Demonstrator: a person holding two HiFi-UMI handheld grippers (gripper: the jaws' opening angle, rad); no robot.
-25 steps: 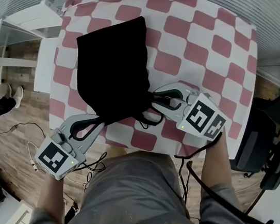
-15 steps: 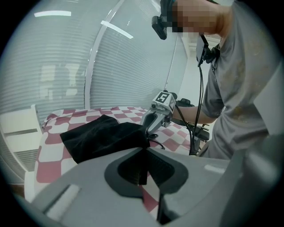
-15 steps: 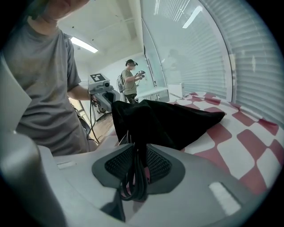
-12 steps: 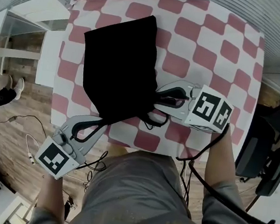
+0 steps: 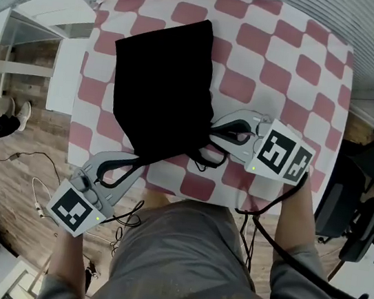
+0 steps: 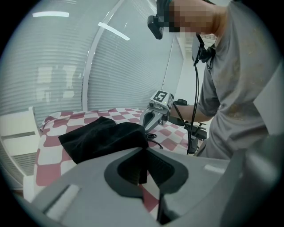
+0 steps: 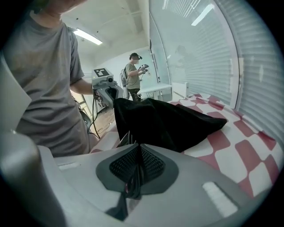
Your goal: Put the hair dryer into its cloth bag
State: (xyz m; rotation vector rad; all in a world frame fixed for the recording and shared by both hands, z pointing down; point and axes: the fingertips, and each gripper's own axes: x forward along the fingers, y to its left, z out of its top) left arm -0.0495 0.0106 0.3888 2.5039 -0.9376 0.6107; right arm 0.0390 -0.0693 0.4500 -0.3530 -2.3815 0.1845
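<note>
Black cloth bag [image 5: 161, 86] lies flat on the checkered tabletop [image 5: 282, 69], mouth end twd the person. L gripper [image 5: 140, 162] at the bag's near-left corner, jaws closed on a fold of the black fabric. R gripper [image 5: 210, 131] at the near-right edge, its jaws just been closing, now pinched together on the drawstring [image 5: 210, 161] – thin dark cords run btwn the pads. Rest of the cord loops loose on the tabletop by the bag.
</note>
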